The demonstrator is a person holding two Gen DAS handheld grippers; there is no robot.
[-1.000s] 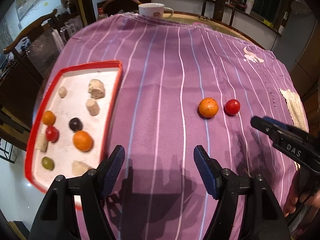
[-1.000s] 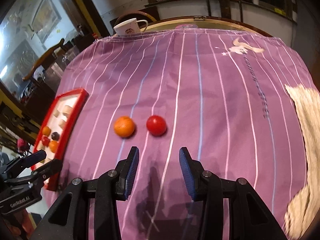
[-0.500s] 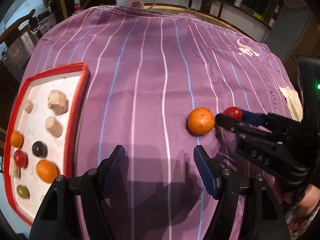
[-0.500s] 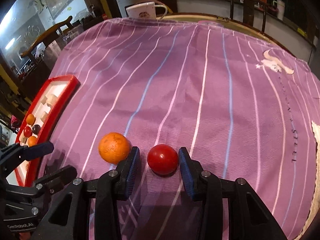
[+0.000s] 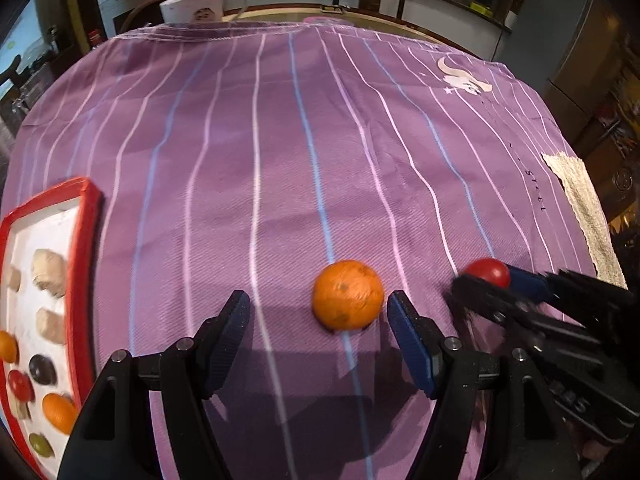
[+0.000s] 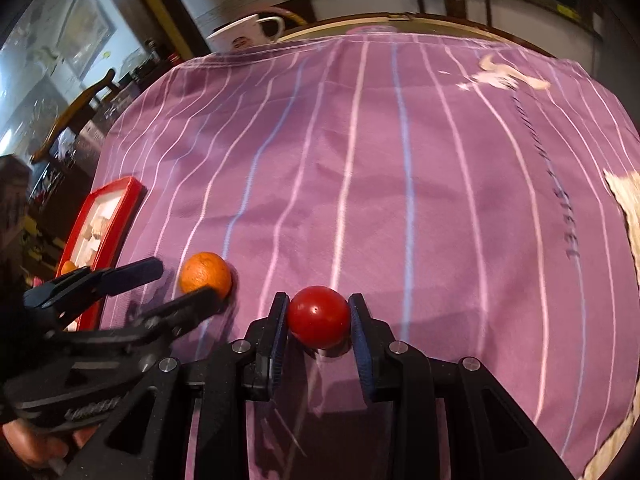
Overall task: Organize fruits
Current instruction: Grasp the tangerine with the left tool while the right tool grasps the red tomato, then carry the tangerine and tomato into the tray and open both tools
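An orange (image 5: 347, 294) lies on the purple striped cloth (image 5: 280, 160), between the fingers of my open left gripper (image 5: 318, 316), closer to the right finger. A red tomato (image 6: 319, 316) sits between the pads of my right gripper (image 6: 319, 322), which is shut on it at cloth level. The tomato also shows in the left wrist view (image 5: 487, 272) at right, held by the right gripper (image 5: 492, 284). In the right wrist view the orange (image 6: 205, 275) lies left of the tomato, with the left gripper (image 6: 180, 284) around it.
A red-rimmed white tray (image 5: 86, 240) at the left edge holds several small fruits and beige lumps; it also shows in the right wrist view (image 6: 116, 216). A white cup (image 5: 196, 6) stands at the far edge. A beige towel (image 5: 580, 204) lies at right.
Both grippers moved forward and down. The right gripper closed on the tomato. The orange now sits between the left gripper's open fingers.
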